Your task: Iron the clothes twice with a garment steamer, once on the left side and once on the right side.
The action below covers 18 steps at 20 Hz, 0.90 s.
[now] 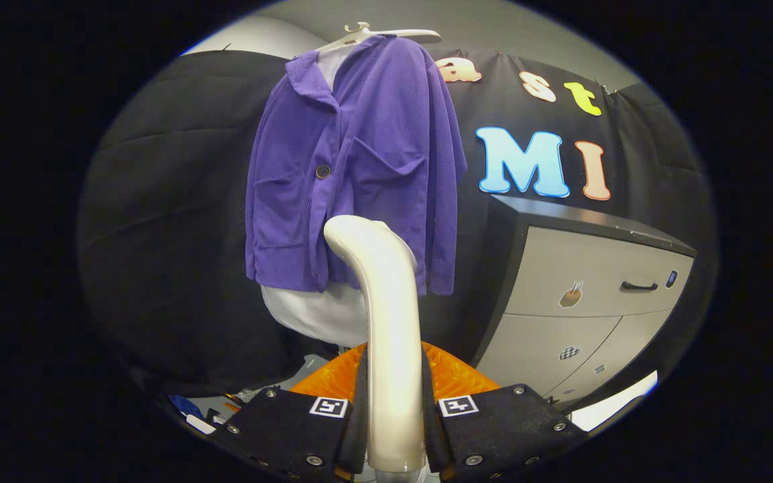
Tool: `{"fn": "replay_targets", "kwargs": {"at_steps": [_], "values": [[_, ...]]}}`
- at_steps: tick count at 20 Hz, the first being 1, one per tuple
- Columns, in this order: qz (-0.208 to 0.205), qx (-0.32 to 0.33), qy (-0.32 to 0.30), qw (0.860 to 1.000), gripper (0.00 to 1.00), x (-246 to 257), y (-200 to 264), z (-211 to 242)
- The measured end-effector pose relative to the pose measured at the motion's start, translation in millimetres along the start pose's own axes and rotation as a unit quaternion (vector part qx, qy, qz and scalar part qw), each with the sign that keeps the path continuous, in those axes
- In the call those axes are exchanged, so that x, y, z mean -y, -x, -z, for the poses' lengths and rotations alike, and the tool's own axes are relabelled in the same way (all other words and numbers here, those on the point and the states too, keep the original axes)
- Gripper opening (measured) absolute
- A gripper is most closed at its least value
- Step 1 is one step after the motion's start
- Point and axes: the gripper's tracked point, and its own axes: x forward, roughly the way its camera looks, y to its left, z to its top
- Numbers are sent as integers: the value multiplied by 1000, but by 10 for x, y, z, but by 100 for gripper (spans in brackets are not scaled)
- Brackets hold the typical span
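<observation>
A purple corduroy shirt [359, 168] hangs on a white hanger [380, 35] over a white garment [319, 312], in front of the black cloth wall. The cream handle of the garment steamer [390, 322] rises between my fingers, and its curved head points at the shirt's lower middle, below the right chest pocket. My gripper [393, 422] is shut on the steamer's handle, with both fingers pressed against its sides. The head's face is turned away from me, so I cannot tell whether it touches the cloth.
A grey cabinet with drawers and a black top [588, 288] stands to the right of the shirt. An orange ribbed object [453, 376] lies just behind the fingers. Small items [192, 412] lie low beside the left finger.
</observation>
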Motion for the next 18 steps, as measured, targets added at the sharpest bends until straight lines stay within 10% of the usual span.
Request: {"fn": "replay_targets", "kwargs": {"at_steps": [18], "values": [[-43, 210, 22, 976, 34, -488, 4, -2256]]}}
